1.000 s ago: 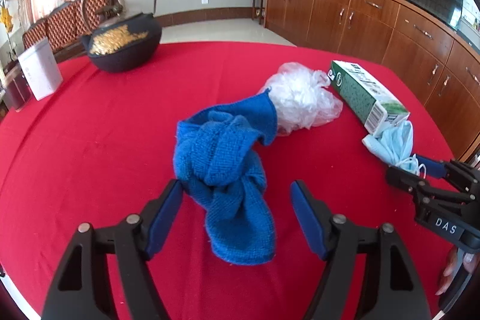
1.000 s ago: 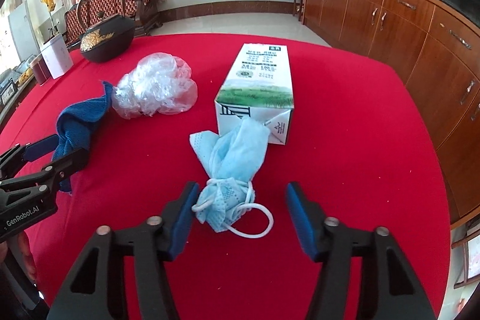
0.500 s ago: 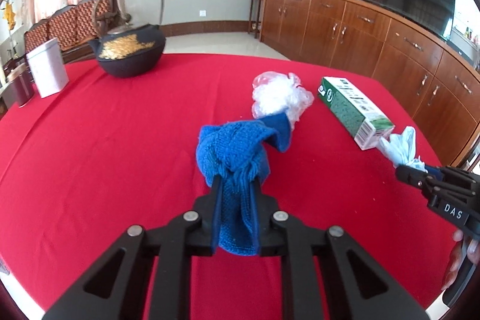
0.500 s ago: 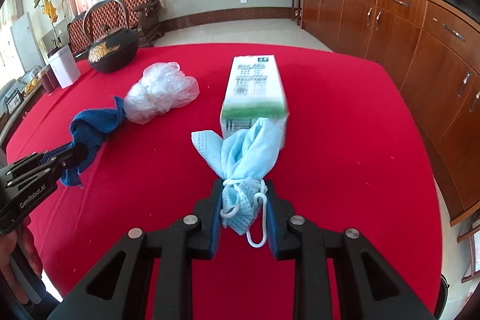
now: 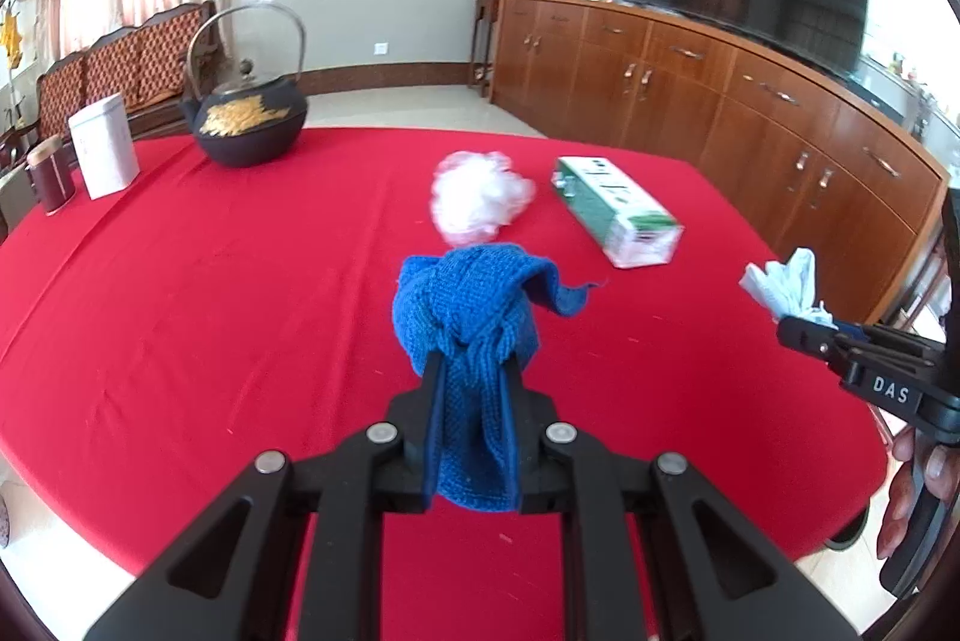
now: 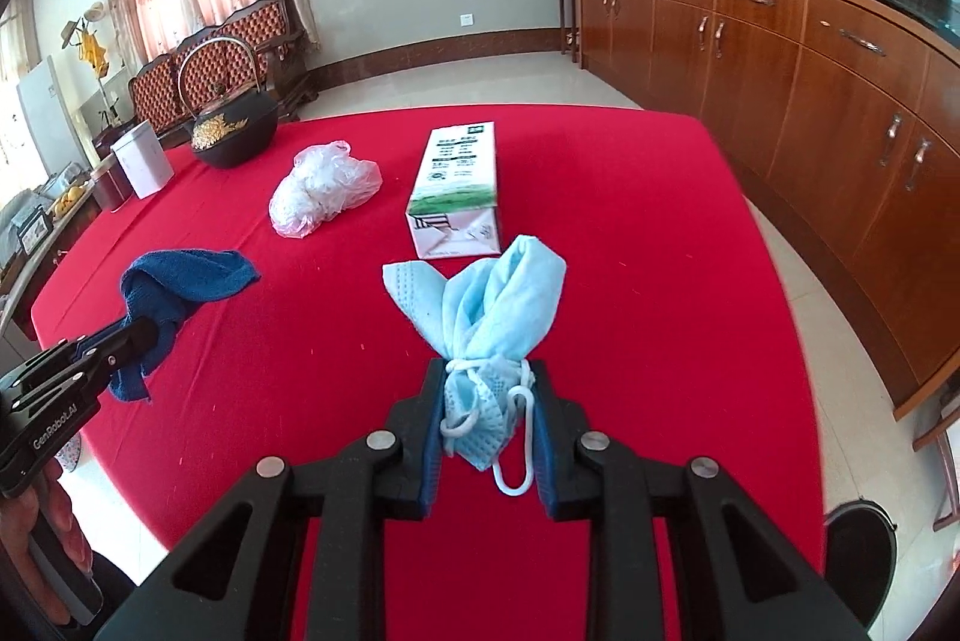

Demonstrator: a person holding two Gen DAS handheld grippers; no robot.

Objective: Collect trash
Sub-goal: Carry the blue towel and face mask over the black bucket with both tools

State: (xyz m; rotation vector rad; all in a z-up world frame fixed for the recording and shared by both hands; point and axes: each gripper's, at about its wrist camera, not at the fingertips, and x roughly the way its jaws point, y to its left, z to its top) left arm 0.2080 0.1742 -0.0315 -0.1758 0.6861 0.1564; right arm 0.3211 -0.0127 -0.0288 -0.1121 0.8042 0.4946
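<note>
Blue knitted cloth (image 5: 465,335) clamped in my left gripper (image 5: 471,371), face mask (image 6: 492,323) pinched in my right gripper (image 6: 487,389) — both clear of the red table (image 6: 630,245) — so next I need a bin for them, none in view.

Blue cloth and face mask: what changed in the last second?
The left claw closed on the blue cloth and the right claw on the face mask; both were lifted off the red tablecloth. Plastic bag, carton, teapot stayed.
</note>
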